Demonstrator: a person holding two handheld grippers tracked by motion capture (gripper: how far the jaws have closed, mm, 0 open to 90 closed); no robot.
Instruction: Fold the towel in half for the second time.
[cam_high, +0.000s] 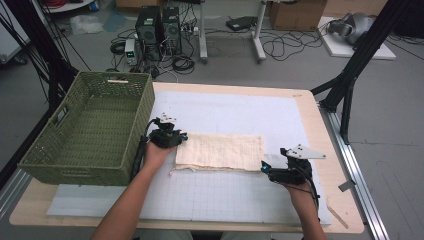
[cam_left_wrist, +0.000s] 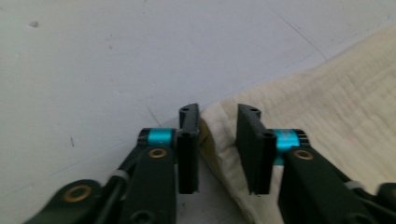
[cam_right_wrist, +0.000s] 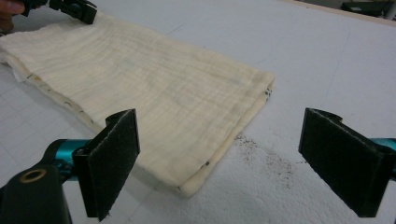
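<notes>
Jaws of the left gripper (cam_left_wrist: 218, 135) stood close together around the corner of the folded cream-coloured gauze cloth (cam_high: 220, 151), with a narrow gap between them; the cloth's edge ran up through that gap, close against one jaw, but whether both pads pressed on it could not be told. Jaws of the right gripper (cam_right_wrist: 219, 161) stood wide apart and held nothing, set low just off the cloth's near right corner.

That cloth lay flat as a long rectangle on the white gridded mat (cam_high: 235, 197) that covered the pale wooden table (cam_high: 305, 107), roughly at the middle of the mat. It was folded into several layers: in the right gripper view the stacked edges showed along the near side and at the rounded folded corner. Its weave was soft and slightly crinkled, with fine ribs running along its length. Small dark marks dotted the edge of a lower layer. At its left end a bit of an under layer stuck out past the top layer.

Dark specks lay on the mat between the right gripper's jaws, just beside the cloth's corner. A green woven plastic basket (cam_high: 90, 130) with handle slots stood at the table's left edge, near the left hand (cam_high: 156, 152) and apart from the cloth.
</notes>
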